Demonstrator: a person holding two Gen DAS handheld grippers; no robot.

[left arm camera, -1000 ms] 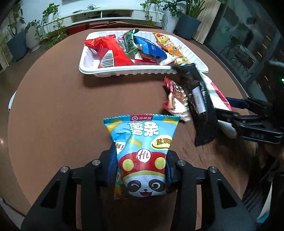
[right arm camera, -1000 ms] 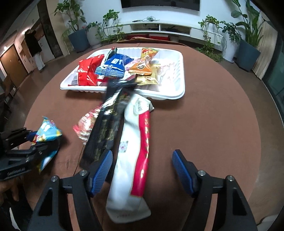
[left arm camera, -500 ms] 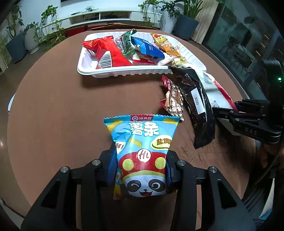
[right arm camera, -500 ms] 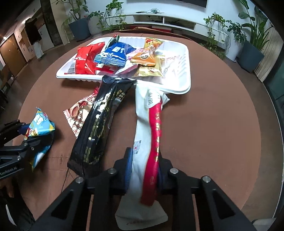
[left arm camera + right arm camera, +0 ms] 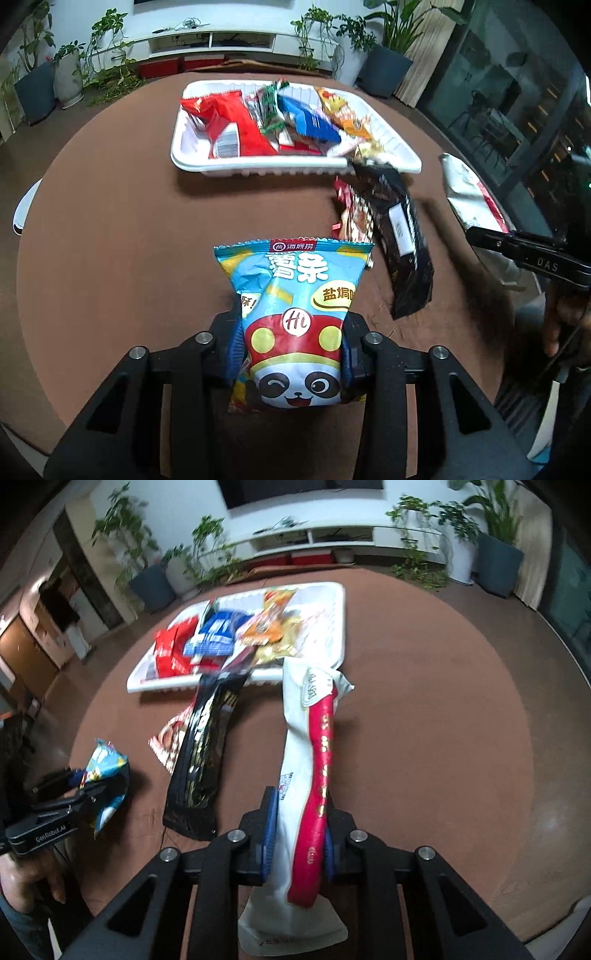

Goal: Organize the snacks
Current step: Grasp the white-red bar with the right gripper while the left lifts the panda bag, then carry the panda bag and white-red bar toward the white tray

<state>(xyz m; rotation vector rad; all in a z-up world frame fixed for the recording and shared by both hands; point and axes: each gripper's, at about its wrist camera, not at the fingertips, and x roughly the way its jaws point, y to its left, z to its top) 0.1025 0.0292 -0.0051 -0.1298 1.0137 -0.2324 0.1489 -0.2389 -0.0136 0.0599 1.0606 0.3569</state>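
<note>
The long white-and-red snack pouch (image 5: 308,786), at lower centre of the right wrist view, is now pinched in the right claw (image 5: 297,836), which stood open around it a second ago. Its far end has lifted off the worktop (image 5: 424,738) toward the white tray (image 5: 341,627), ready for loading. The left claw (image 5: 290,354) keeps gripping the blue panda chip bag (image 5: 295,317), its jaws closing slightly.

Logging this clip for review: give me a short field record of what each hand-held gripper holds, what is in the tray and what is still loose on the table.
left hand-held gripper: jaws closing on blue panda-print snack bag
right hand-held gripper: shut on long white-and-red pouch
white plastic tray: holds red, green, blue and orange packets
loose on round brown table: long black packet, small red-and-white wrapper partly under it
</note>
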